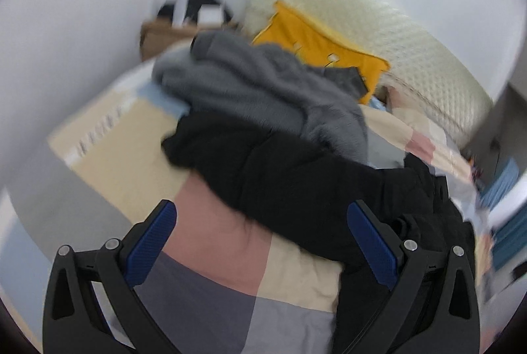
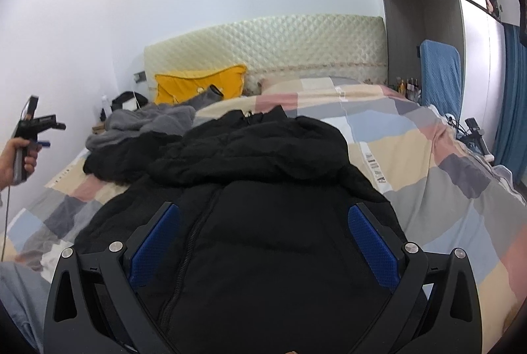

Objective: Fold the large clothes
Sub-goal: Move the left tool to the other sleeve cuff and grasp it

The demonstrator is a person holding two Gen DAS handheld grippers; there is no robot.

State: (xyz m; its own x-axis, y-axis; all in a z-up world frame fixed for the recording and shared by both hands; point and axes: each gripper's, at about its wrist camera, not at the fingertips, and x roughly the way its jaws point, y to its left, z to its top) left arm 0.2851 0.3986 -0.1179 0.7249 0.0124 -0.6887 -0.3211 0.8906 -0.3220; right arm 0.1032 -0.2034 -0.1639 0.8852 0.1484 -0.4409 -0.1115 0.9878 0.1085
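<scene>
**Black puffer jacket spread on the patchwork bed, both grippers wide apart**

A black puffer jacket lies on a bed covered by a patchwork duvet of pink, cream, grey and pale blue blocks. In the right wrist view the jacket fills the lower middle of the picture, its front zip running up between the blue pads, and its hood bunched up towards the headboard. One black sleeve trails off to the left over the duvet.

The right gripper hangs above the jacket's body with its jaws spread wide and nothing between the pads; whether the fingers touch the fabric cannot be told.

The left gripper also stands with its jaws wide apart, holding nothing. Its view is tilted and motion-blurred: the black jacket crosses the frame from the middle to the lower right, passing behind the right-hand finger, with pink and cream duvet showing between the pads. From the right wrist view this gripper appears at the far left edge, held in a person's hand above the bed's left side, apart from the jacket.

Beyond the jacket lies a crumpled grey fleece garment, touching the black sleeve's far edge. Behind it a yellow pillow leans against the cream quilted headboard. A blue padded chair back stands to the right of the bed, beside a grey wardrobe
</scene>
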